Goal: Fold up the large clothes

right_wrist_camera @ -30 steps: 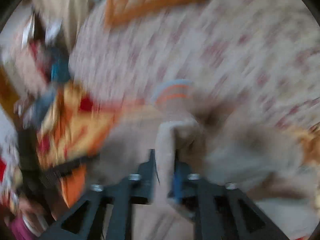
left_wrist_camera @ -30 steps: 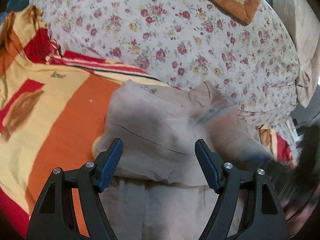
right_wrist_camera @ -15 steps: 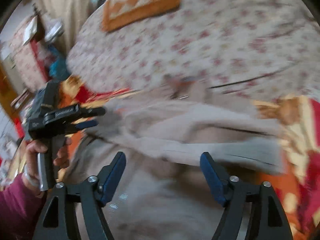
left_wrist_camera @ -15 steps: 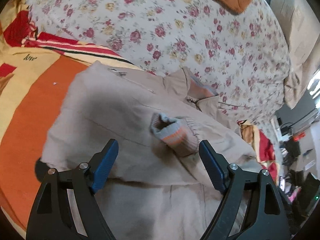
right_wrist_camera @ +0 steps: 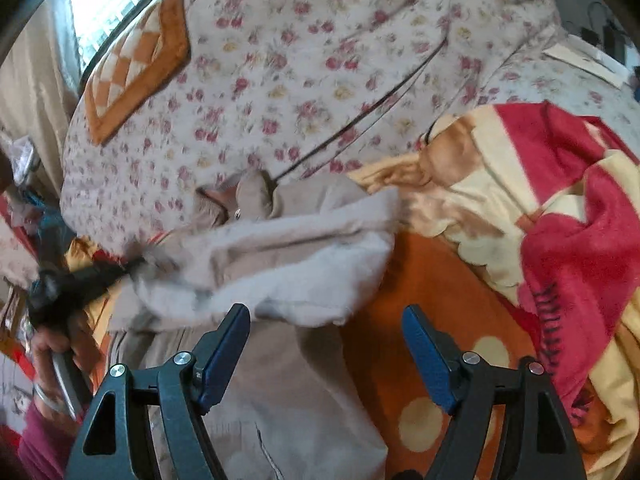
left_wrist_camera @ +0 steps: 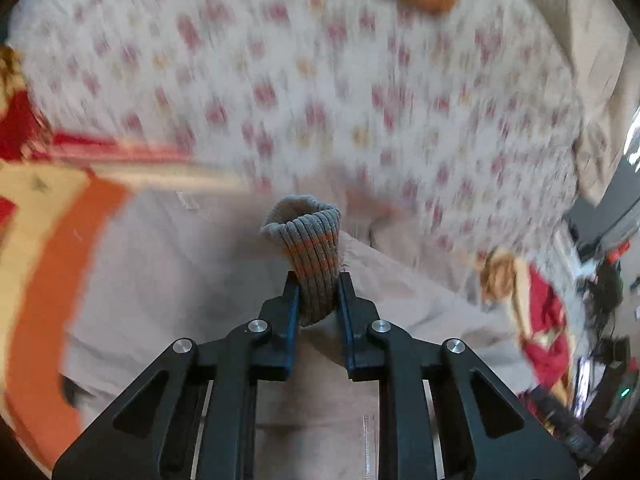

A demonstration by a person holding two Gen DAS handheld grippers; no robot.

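A beige jacket [left_wrist_camera: 180, 272] lies spread on the bed. My left gripper [left_wrist_camera: 318, 280] is closing its jaws on the sleeve's grey knit cuff with orange stripes [left_wrist_camera: 310, 240]. The pads press on the cuff, which sticks up past the fingertips. In the right wrist view the left gripper [right_wrist_camera: 132, 266] is a dark blur at the left, with the sleeve stretched toward it across the jacket [right_wrist_camera: 288, 248]. My right gripper [right_wrist_camera: 326, 316] hangs open above the jacket's lower edge and the blanket, with nothing between its pads.
An orange, yellow and red blanket [right_wrist_camera: 432, 292] covers the bed under the jacket. Behind it rises a bulky floral quilt [right_wrist_camera: 300, 80] with an orange checkered cushion [right_wrist_camera: 136, 64] on top. A person's hand [right_wrist_camera: 52, 340] and maroon sleeve show at the left edge. Clutter stands beyond the bed at right [left_wrist_camera: 600, 300].
The left gripper went from wide open to clamped on the cuff that lay on the jacket, and rose. The right gripper let go of the sleeve, opened and swung right.
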